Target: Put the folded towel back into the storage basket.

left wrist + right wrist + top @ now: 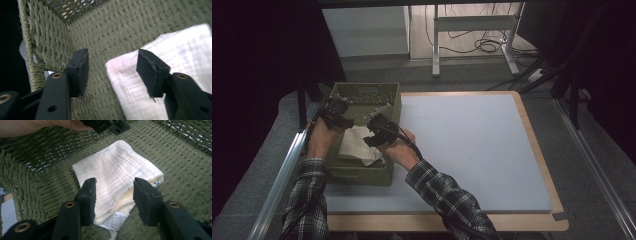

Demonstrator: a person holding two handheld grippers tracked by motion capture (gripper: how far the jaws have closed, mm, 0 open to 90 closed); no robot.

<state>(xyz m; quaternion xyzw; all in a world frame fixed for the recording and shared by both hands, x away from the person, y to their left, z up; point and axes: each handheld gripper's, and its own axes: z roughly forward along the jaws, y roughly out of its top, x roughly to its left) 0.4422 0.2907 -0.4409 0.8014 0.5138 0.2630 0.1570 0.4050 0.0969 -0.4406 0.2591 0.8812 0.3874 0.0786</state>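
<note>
The folded cream cloth (358, 142) lies flat on the floor of the green woven basket (388, 89), which stands at the left end of the blue-grey mat (472, 150) on the table (539, 145). The person's checked sleeves (447, 197) enter from the near edge. The near basket wall stands just below both hands, and the side walls close in on either hand, leaving little room inside. To the right of the basket the mat is open right across.

In the high view the cloth's long axis runs from the near wall towards the far wall, slightly tilted. In the right gripper view its folded edges and white care label (113, 220) lie nearest the camera, and a corner points away.

The right gripper (113, 191) hangs over the label end, jaws spread with the cloth between them and below, the pads not pressing it. The left gripper (112, 67) sits near a basket corner, jaws likewise parted: one stands over bare weave, the other over the cloth's edge, gripping nothing. Contact with the cloth cannot be confirmed.

Beyond the basket, grey floor and a table frame (472, 22)
</note>
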